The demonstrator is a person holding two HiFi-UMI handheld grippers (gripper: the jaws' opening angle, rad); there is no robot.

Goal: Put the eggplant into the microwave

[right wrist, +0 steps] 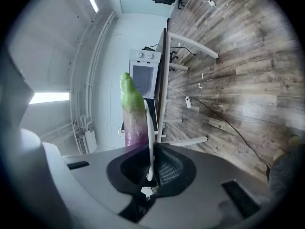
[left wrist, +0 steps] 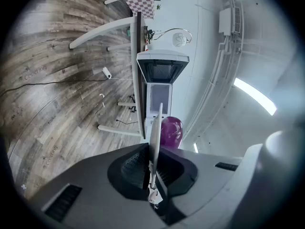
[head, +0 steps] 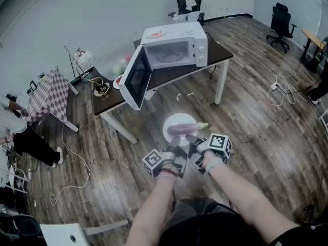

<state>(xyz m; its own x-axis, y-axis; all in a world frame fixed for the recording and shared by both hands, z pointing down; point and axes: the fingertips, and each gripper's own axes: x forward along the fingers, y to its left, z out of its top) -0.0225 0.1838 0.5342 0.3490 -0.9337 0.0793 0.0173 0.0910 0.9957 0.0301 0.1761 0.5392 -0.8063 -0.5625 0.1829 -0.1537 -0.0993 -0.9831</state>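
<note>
The long, glossy purple eggplant with a pale green stem end lies across a round white plate, its stem pointing to the person's right. The plate is held level above the wooden plank floor. The left gripper and the right gripper are each clenched on the plate's near rim, which stands edge-on between the pads in both gripper views, with the eggplant just beyond. Ahead, one white microwave sits on a dark-topped, white-legged table near its front edge. Its door is swung fully out to the left and overhangs that edge, so the cavity faces the person. The floor between the plate and the table is open. Counted: one eggplant, one plate, one microwave, two grippers, and two black office chairs far back.
</note>
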